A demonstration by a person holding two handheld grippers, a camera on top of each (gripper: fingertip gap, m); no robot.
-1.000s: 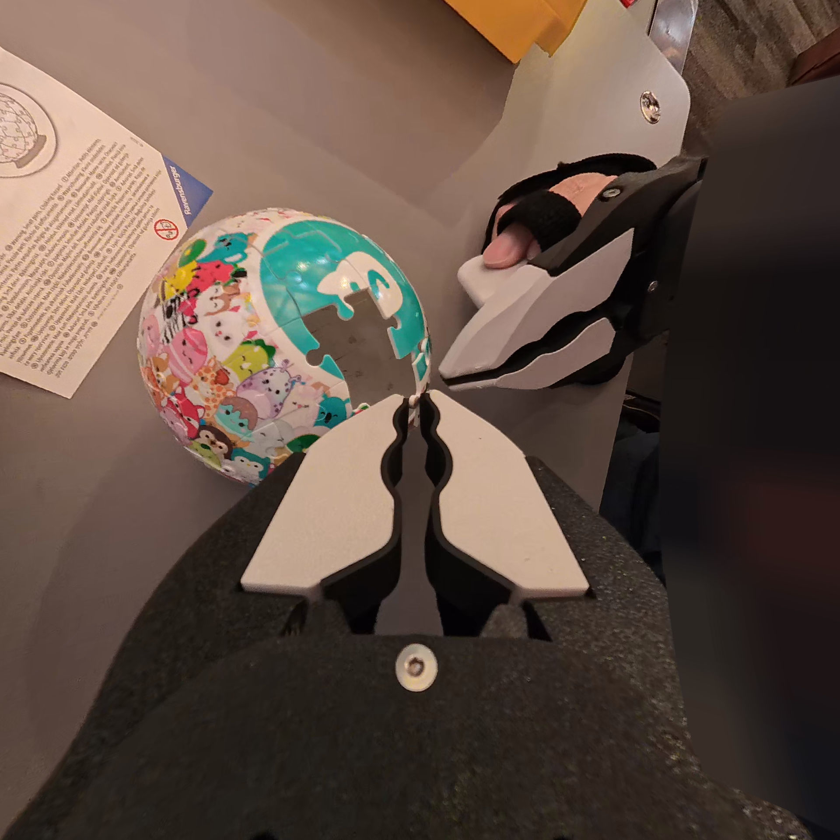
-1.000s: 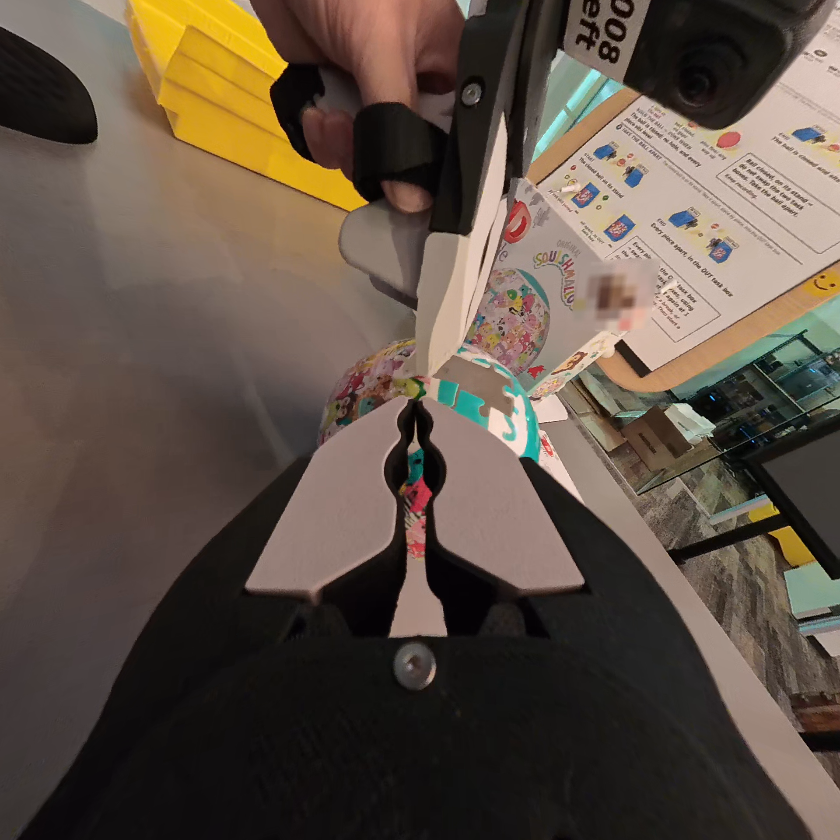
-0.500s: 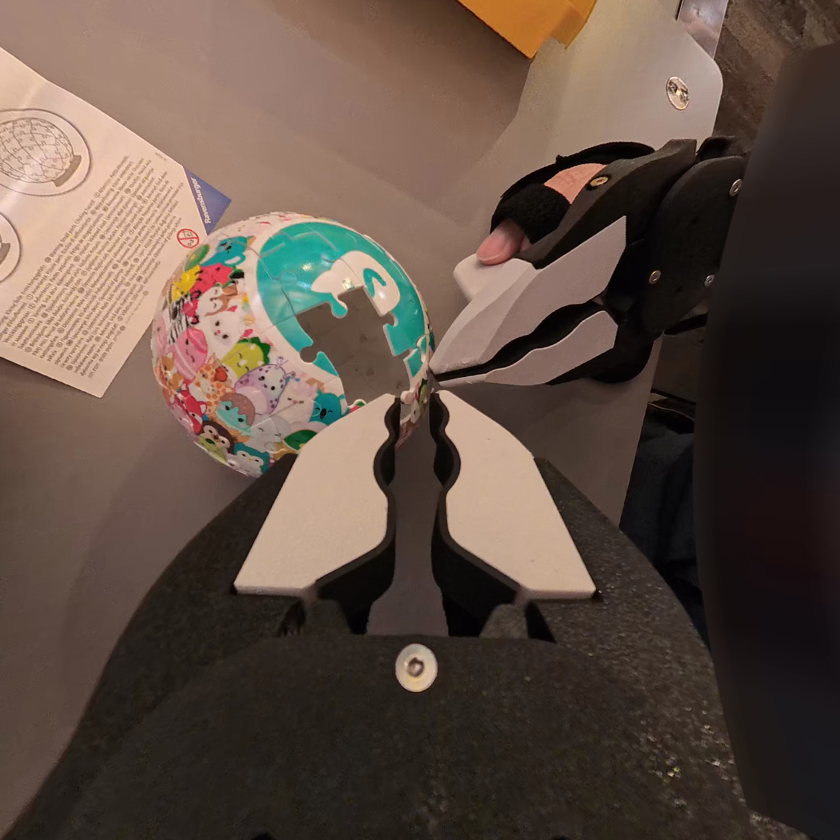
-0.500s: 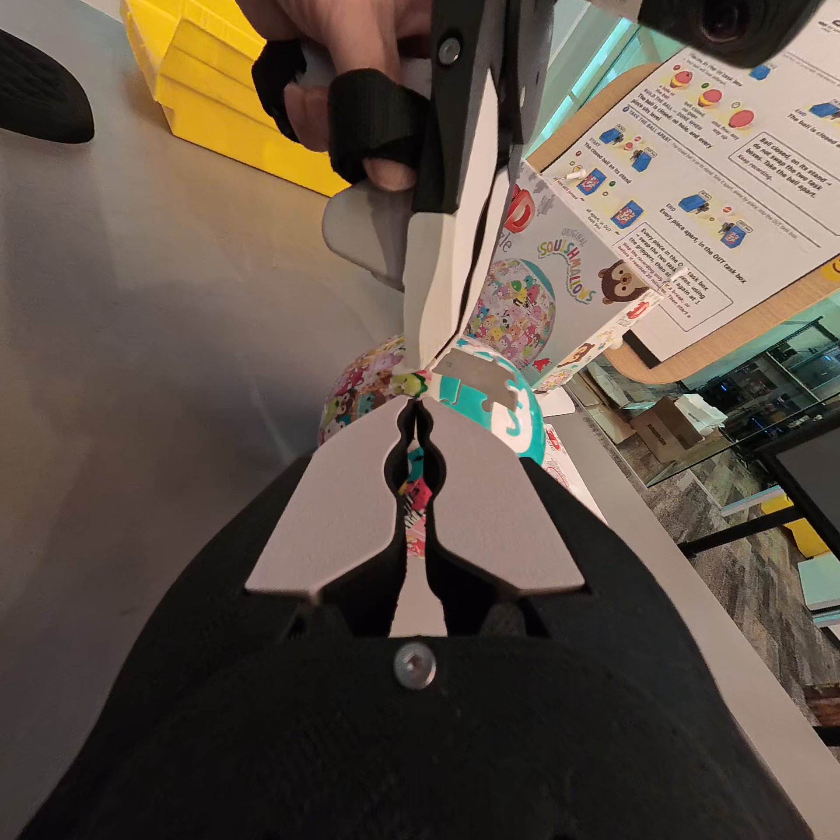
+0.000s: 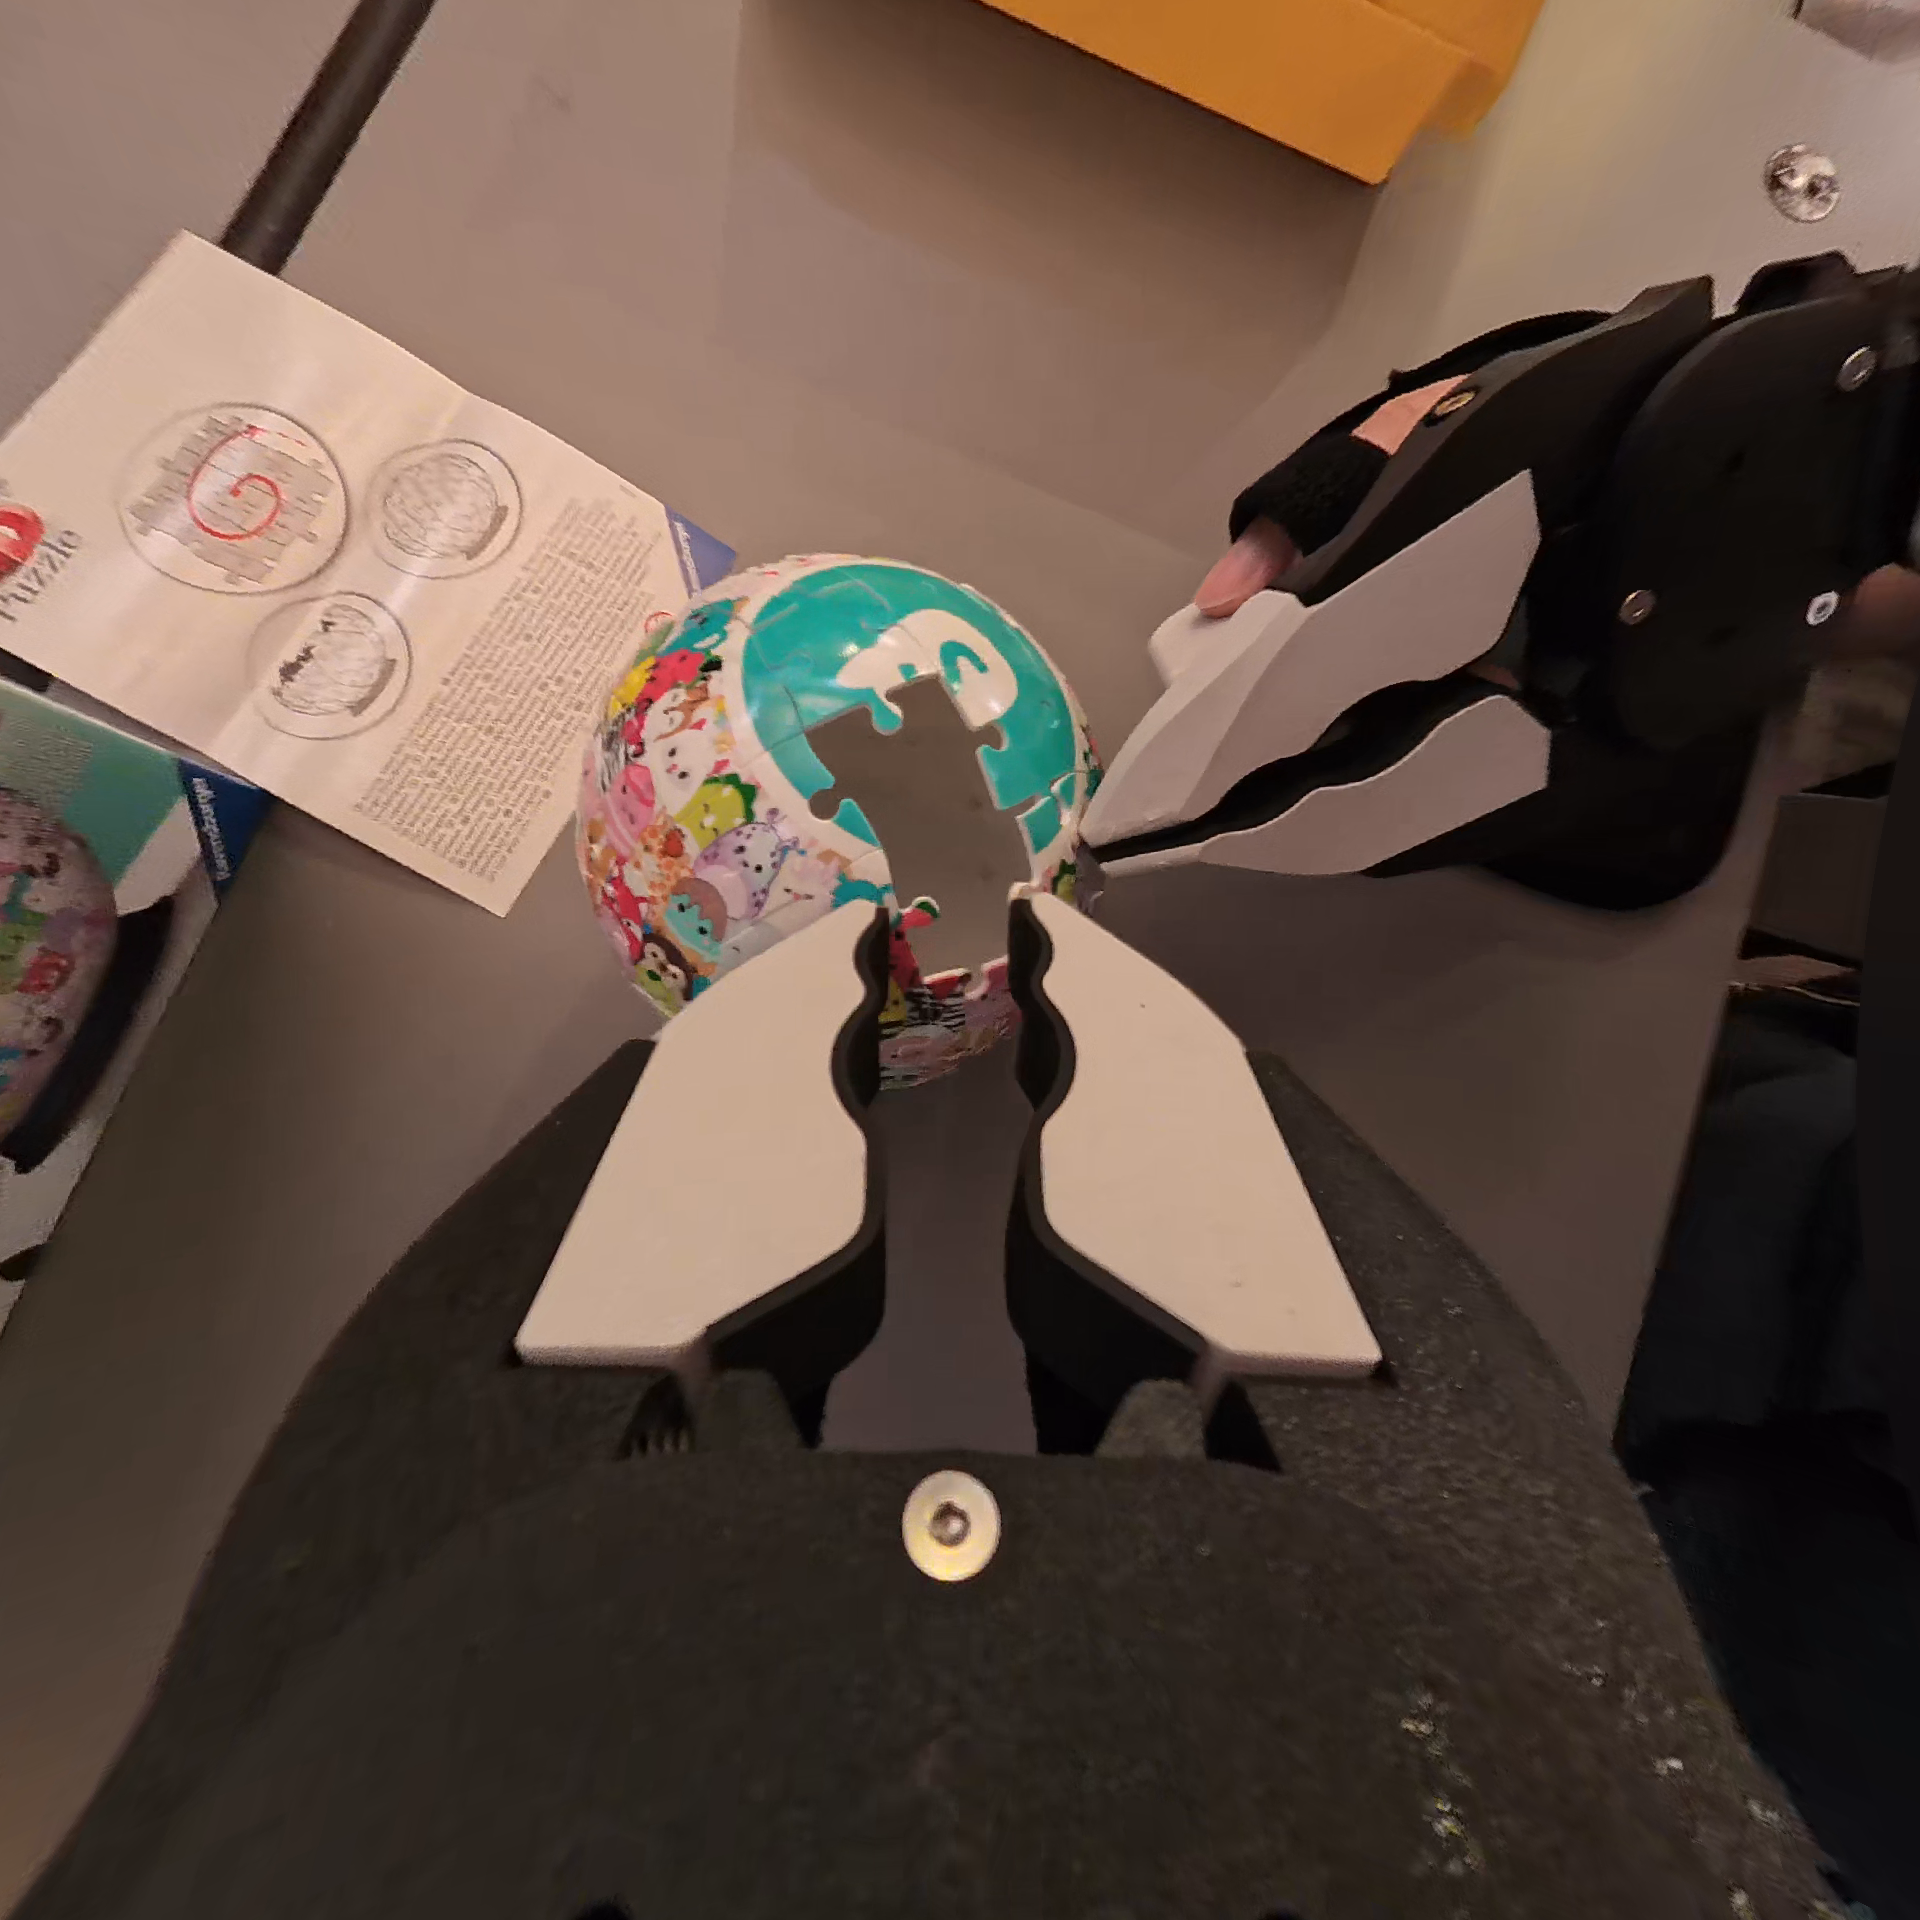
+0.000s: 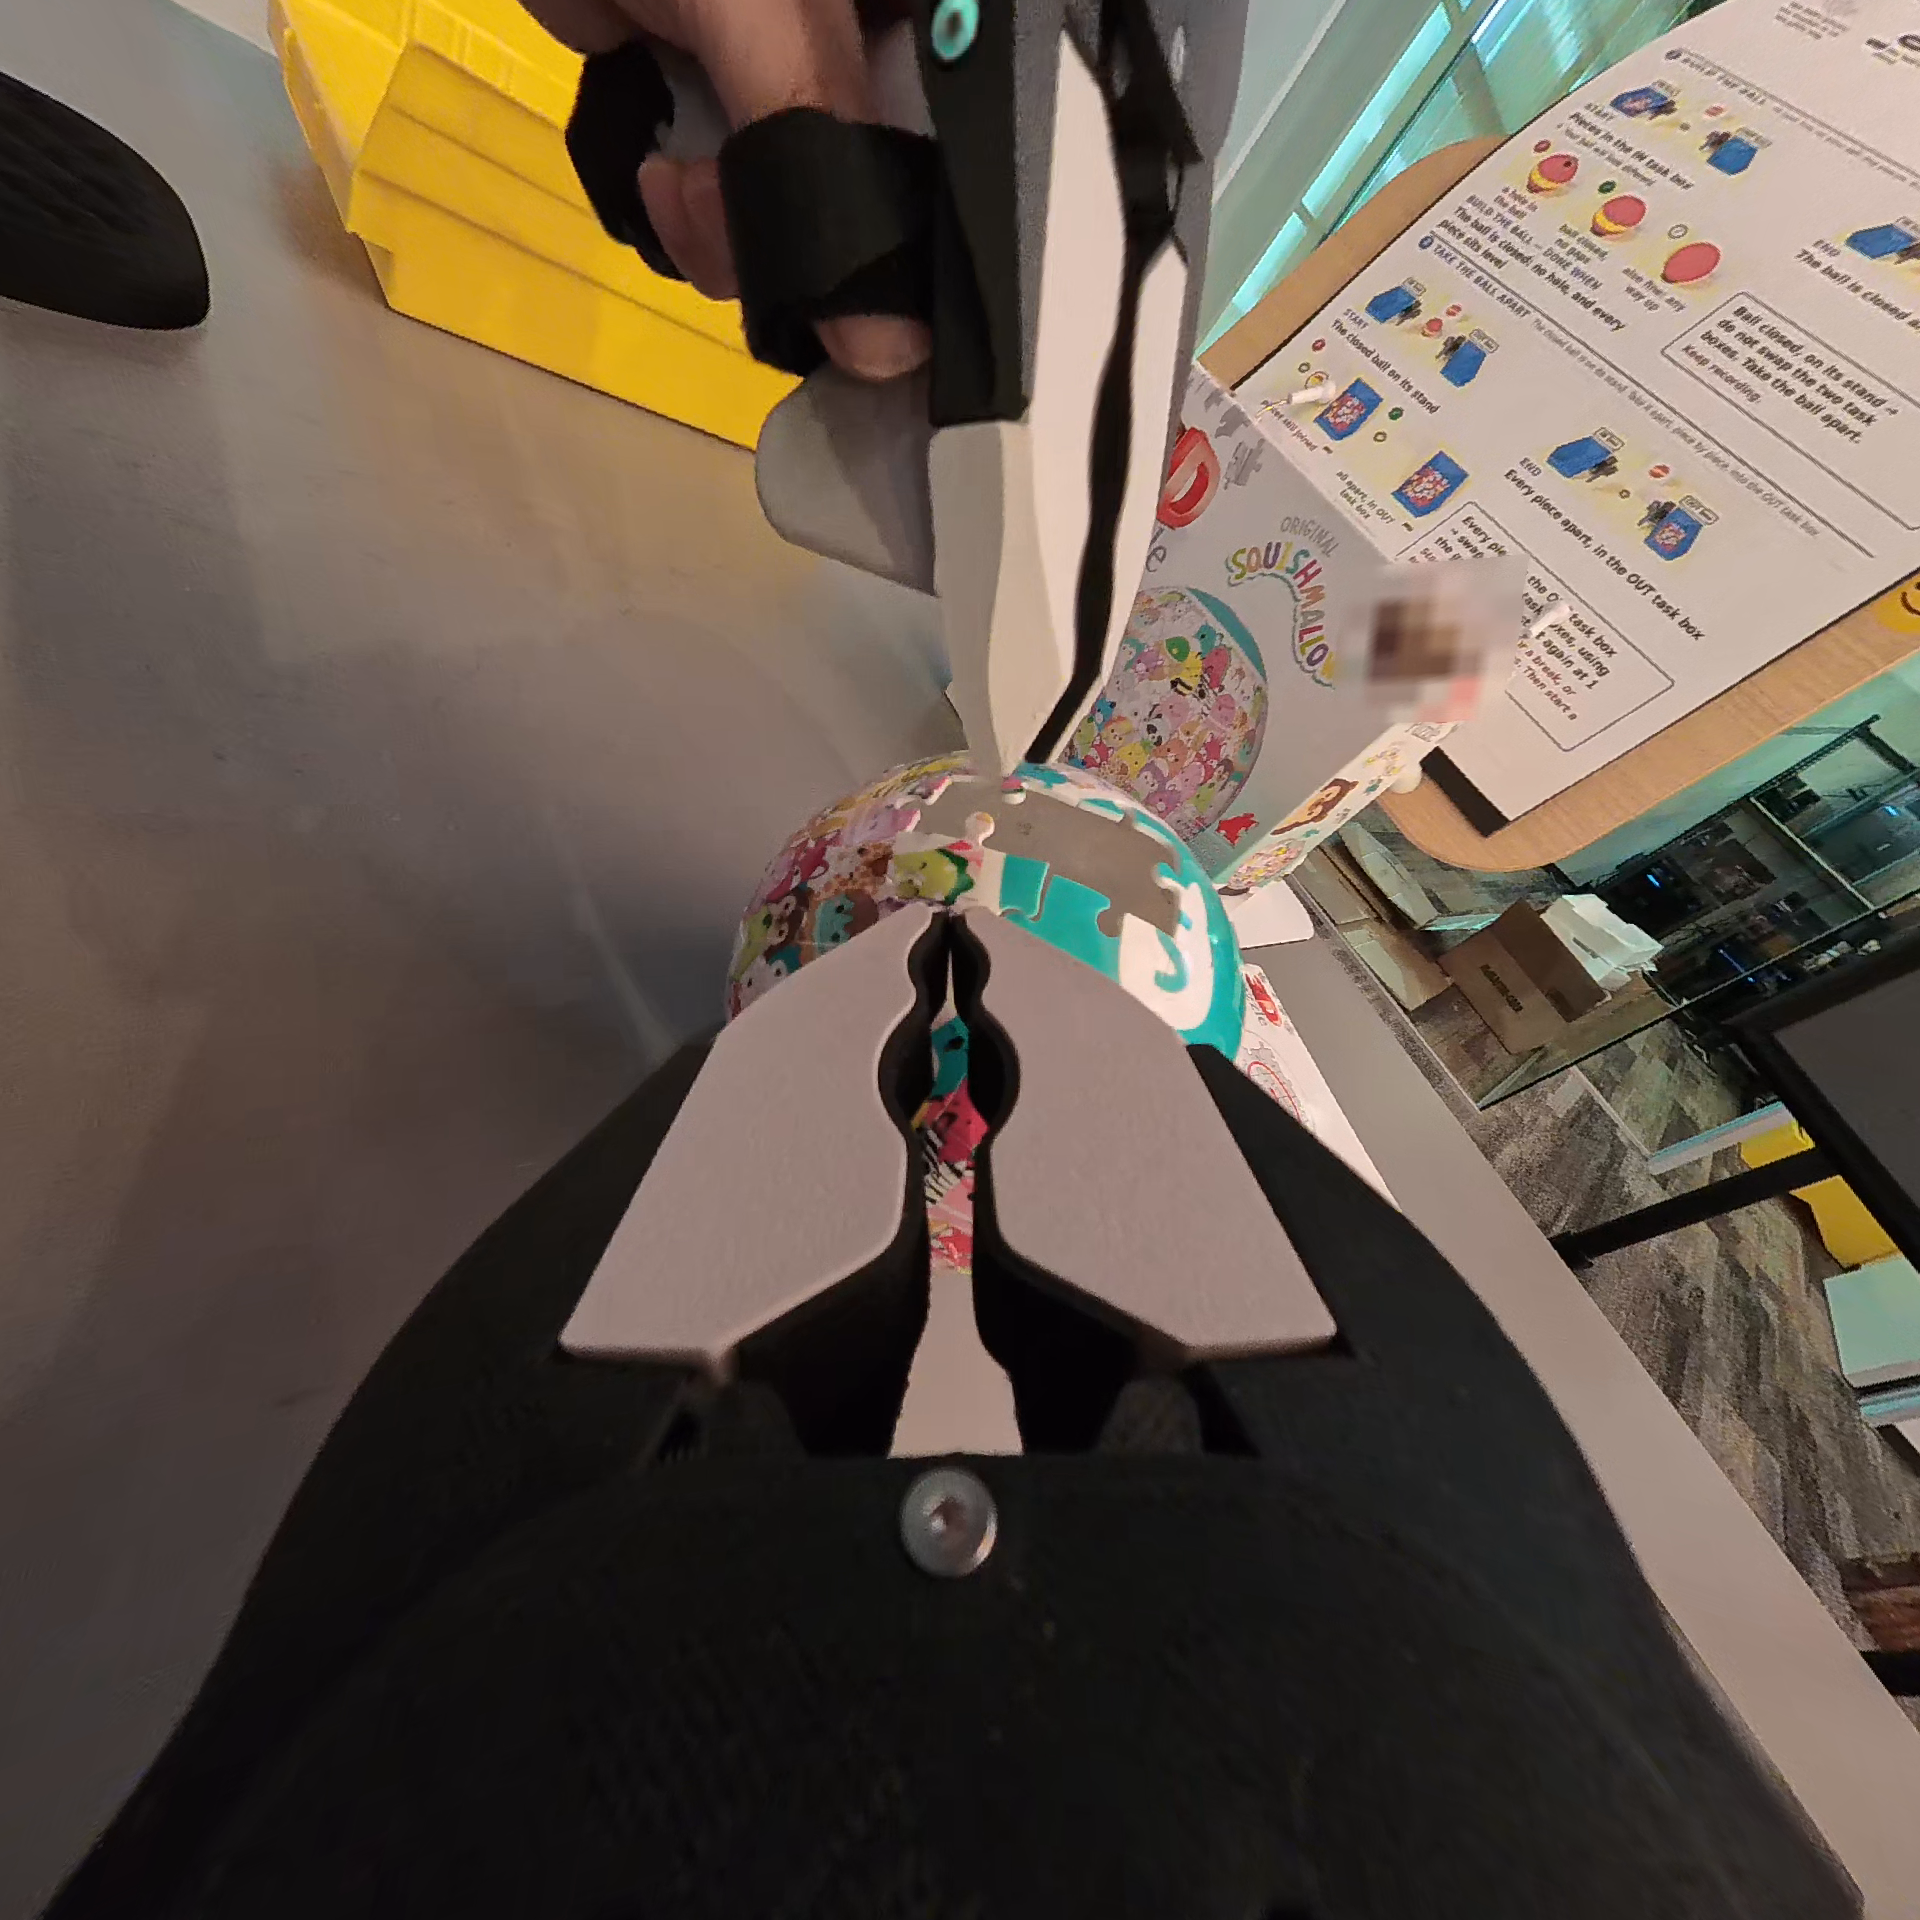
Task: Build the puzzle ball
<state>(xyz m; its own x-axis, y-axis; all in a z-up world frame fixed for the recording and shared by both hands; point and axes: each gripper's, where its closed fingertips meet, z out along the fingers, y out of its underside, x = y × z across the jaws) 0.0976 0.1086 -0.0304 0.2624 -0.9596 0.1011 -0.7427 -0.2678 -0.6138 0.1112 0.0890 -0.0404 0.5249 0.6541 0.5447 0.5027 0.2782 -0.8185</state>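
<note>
The puzzle ball rests on the grey table, covered in colourful cartoon figures with a teal patch. A jagged hole of missing pieces faces up toward my left gripper. My left gripper is open a little and empty, its fingertips at either side of the hole's near rim. My right gripper is shut, with its tips against the ball's side by the hole. In the right wrist view the right gripper touches the ball, and the left gripper comes down from above onto the hole's edge.
A paper leaflet lies beyond the ball on the left. The puzzle box stands behind the ball. Yellow bins sit at the far side. An instruction board leans at the right, near the table edge. A black object lies far left. Only a small space, under 4 cm, lies between the two pairs of fingers.
My left gripper has gone from shut to slightly open and drawn back from the ball. The right gripper has stayed shut against the ball's side.
</note>
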